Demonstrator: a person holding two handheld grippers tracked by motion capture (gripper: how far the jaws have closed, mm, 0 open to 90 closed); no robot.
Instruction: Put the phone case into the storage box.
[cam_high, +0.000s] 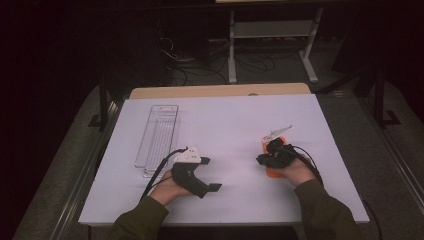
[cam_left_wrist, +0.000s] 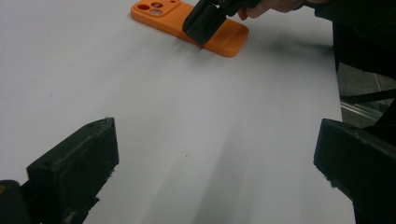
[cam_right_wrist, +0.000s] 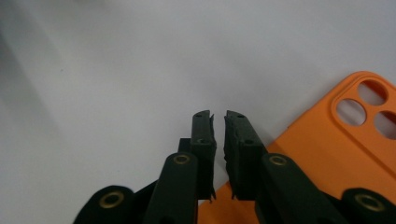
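Note:
An orange phone case (cam_left_wrist: 224, 37) lies flat on the white table (cam_high: 230, 120), camera holes at one end; in the high view the case (cam_high: 274, 173) peeks out from under my right hand. My right gripper (cam_right_wrist: 219, 121) rests low over the case's (cam_right_wrist: 317, 140) long edge. Its jaws stand together with only a thin slit between them, and I see nothing pinched there. From the left gripper view the same right gripper (cam_left_wrist: 201, 33) lies across the case's middle. My left gripper (cam_high: 210, 174) hovers over bare table to the left, jaws wide apart and empty (cam_left_wrist: 215, 158).
A clear plastic tray (cam_high: 159, 135) lies lengthwise at the table's left. The table's wooden far edge (cam_high: 220, 91) borders a dark floor with cables and a white stand (cam_high: 272, 30). Metal rails run along both table sides.

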